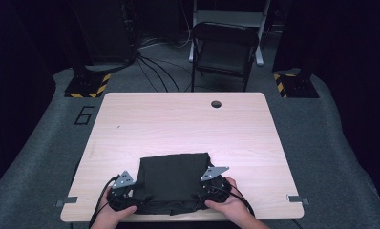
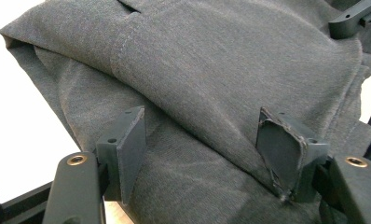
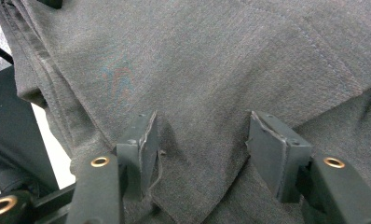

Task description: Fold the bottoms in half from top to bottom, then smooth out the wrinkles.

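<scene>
Dark grey knit cloth (image 1: 174,179) is lying folded at the near edge of the wooden table (image 1: 188,124), between the person's two hands. The left gripper (image 2: 207,140) is sitting at the cloth's left side with jaws spread wide over a raised fold, pads not pressing it; the right gripper (image 3: 202,140) is doing the same at the cloth's right side, jaws standing apart with fabric lying flat between them. Risk, as a judgement: if the jaws are closing from here they are likely catching only the top layer, so the fold is slipping apart or bunching; uneven pulls from the two sides are skewing it, and the cloth is sitting close enough to the near edge to slide off. A large "6" (image 1: 84,115) is marked on the grey floor mat beside the table; no brand or label is reading on the cloth.
</scene>
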The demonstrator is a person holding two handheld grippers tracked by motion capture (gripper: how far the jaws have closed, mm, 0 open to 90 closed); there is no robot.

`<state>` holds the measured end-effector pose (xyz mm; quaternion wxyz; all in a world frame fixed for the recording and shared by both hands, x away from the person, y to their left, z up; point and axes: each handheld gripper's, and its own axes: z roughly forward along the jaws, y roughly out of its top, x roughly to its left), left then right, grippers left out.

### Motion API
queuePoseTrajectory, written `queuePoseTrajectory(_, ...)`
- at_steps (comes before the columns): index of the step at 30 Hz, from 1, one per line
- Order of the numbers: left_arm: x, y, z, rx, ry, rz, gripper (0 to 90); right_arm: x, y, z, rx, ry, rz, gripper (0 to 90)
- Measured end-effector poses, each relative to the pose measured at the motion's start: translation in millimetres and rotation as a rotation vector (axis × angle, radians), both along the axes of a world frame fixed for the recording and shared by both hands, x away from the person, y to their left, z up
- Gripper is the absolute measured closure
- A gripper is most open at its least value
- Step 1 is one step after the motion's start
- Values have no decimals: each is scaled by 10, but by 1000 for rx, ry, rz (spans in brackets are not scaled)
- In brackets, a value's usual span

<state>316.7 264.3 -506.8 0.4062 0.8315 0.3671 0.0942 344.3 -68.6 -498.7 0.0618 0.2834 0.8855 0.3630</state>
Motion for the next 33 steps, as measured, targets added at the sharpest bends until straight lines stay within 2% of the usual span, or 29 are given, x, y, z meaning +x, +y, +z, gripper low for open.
queuePoseTrajectory(2,23,-3,6,14,7,-10,333,1,2,-2,-2,3,-2,428)
queuePoseTrajectory(3,28,-15,-7,4,6,-1,333,-1,5,-5,-3,3,-3,428)
queuePoseTrajectory(4,39,-15,-8,8,8,-4,333,-1,9,-15,4,-12,-10,428)
queuePoseTrajectory(6,55,-11,-8,12,16,-6,333,1,8,-17,3,-14,-9,424)
queuePoseTrajectory(7,65,-16,-17,1,15,-5,333,-1,15,-19,9,-10,-19,419)
queuePoseTrajectory(9,93,-6,-7,15,28,-23,333,8,3,-17,3,-1,-11,412)
queuePoseTrajectory(13,145,-21,-12,20,22,-21,332,18,-6,-17,-4,5,-14,405)
queuePoseTrajectory(14,156,-31,-18,16,18,-16,332,25,-5,-28,3,-9,-17,403)
queuePoseTrajectory(20,269,-37,-19,16,22,-12,332,58,-15,-23,2,14,-29,398)
queuePoseTrajectory(32,584,-83,-18,27,1,8,333,268,-25,-8,5,29,-80,400)
queuePoseTrajectory(33,608,-98,-28,17,-5,24,333,290,-29,-7,5,32,-82,400)
